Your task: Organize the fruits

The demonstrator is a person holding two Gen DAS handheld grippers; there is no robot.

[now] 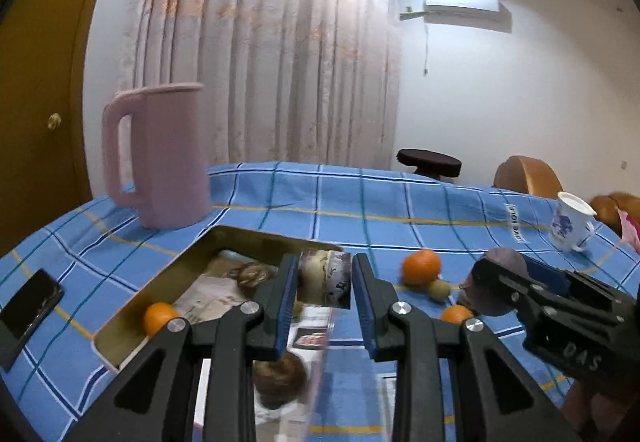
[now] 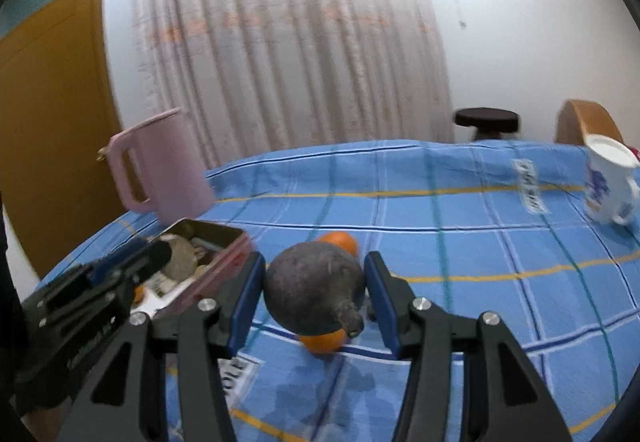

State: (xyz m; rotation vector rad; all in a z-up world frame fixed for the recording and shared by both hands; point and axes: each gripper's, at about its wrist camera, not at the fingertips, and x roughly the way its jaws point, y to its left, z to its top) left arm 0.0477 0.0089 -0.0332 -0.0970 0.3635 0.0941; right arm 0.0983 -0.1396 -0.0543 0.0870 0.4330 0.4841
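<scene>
My right gripper (image 2: 314,292) is shut on a dark purple round fruit (image 2: 312,292) and holds it above the blue checked cloth; it also shows in the left wrist view (image 1: 494,288). An orange (image 2: 322,342) lies under it and another (image 2: 340,242) behind. My left gripper (image 1: 325,306) is open over the rim of an open tin box (image 1: 248,238). The box holds an orange (image 1: 158,318). On the cloth to the right lie an orange (image 1: 421,267), a small greenish fruit (image 1: 438,290) and another orange (image 1: 456,315).
A pink jug (image 1: 160,158) stands behind the box. A black phone (image 1: 30,308) lies at the left edge. A white mug with blue flowers (image 1: 570,224) stands at the far right. A dark stool (image 1: 429,162) and a chair stand beyond the table.
</scene>
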